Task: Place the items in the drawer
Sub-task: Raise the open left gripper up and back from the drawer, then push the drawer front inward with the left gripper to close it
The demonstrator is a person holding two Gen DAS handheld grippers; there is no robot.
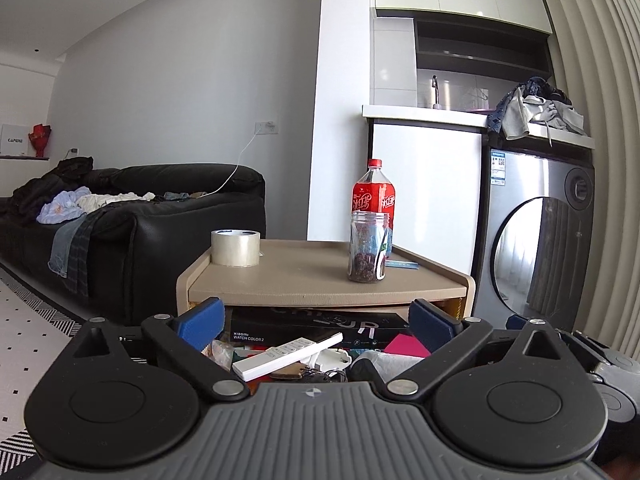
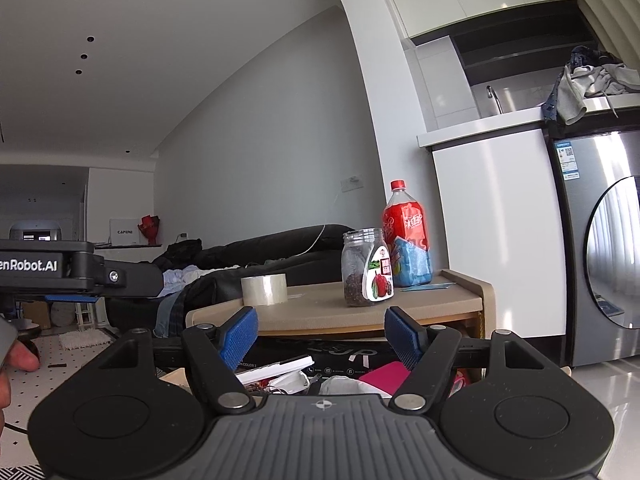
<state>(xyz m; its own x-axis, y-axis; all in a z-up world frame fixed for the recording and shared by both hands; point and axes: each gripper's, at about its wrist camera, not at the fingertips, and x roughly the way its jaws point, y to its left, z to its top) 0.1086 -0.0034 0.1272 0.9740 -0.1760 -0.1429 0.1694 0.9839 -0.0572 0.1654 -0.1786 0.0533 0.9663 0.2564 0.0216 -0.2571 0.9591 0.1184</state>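
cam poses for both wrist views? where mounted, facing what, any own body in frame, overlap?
Left wrist: on the left gripper, jaws open, low over the open drawer, facing the side table, with the sofa behind; the other gripper's edge shows at far right.
Right wrist: on the right gripper, jaws open, same heading from further right; the left gripper's body and a hand show at left.
Shared: tape roll, jar, red bottle, washer.
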